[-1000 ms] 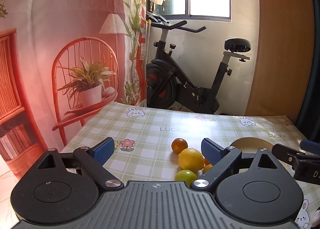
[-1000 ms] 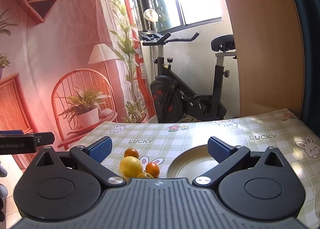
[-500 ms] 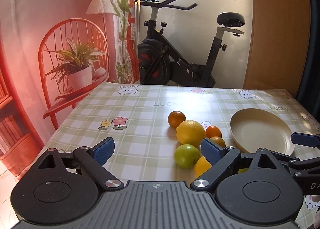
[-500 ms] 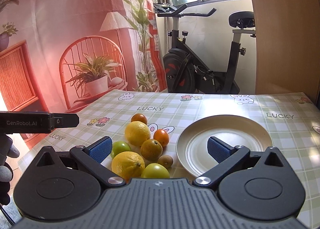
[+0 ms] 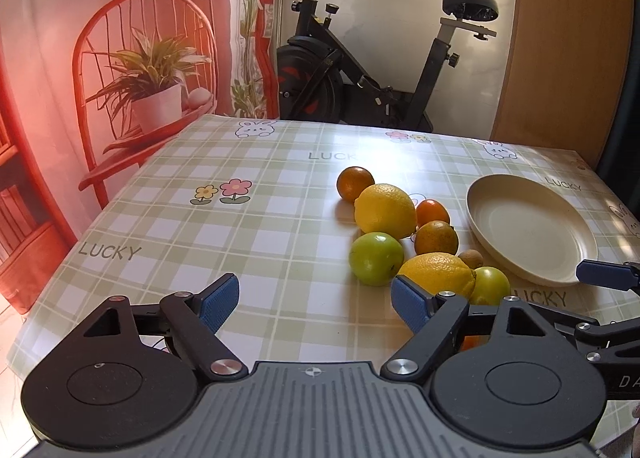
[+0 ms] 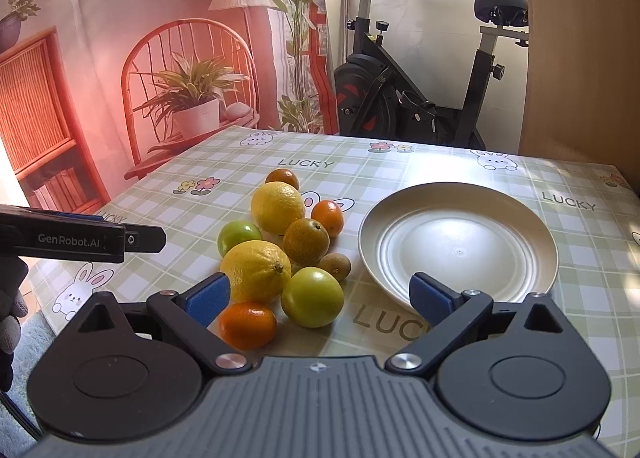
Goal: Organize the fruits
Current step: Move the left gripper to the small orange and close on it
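Note:
A heap of fruit lies on the checked tablecloth: two lemons [image 6: 277, 208] [image 6: 256, 272], two green apples [image 6: 239, 236] [image 6: 312, 296], several oranges [image 6: 306, 241] and a small kiwi [image 6: 336, 266]. Just to its right stands an empty cream plate [image 6: 458, 242]. My right gripper [image 6: 320, 298] hovers over the heap's near edge, its jaws closing. The near green apple sits between the pads, which do not touch it. My left gripper [image 5: 314, 300] hangs left of the heap [image 5: 386, 210], its jaws closing over bare cloth, with nothing between them.
The table's left edge [image 5: 60, 242] runs close to a printed red backdrop. An exercise bike [image 5: 360, 70] stands beyond the far edge, and a wooden panel [image 5: 560, 58] rises at the back right. Bare cloth [image 5: 240, 226] stretches left of the fruit.
Both grippers have sunk and tipped down toward the table, so the fruit and plate now show in full. Both pairs of jaws have narrowed slightly.

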